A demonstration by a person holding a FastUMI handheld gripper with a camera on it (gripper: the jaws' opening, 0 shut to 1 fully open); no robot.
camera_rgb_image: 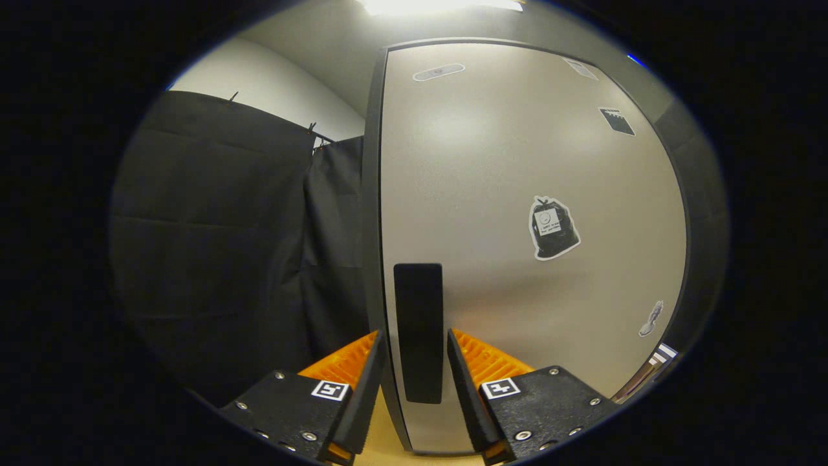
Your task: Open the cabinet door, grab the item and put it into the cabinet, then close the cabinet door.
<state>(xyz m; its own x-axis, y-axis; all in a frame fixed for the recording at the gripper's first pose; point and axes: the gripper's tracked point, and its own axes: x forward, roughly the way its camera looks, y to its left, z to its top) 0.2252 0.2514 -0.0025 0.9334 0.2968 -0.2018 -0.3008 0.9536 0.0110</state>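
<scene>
A: Cabinet door (517,194)?
B: Looked shut, dark handle (418,330) near its left edge, sitting between the gripper (414,340) fingers, which were apart, not clamped. Nothing done yet; item unseen.
A: Room?
B: Black curtain (213,246) left of the door edge, open space there for swinging.

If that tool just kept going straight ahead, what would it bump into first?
Most likely the black handle on the cabinet door. The tool is open, its fingers either side of that handle, so the handle sits right in its line. How near it is, is hard to tell.
</scene>
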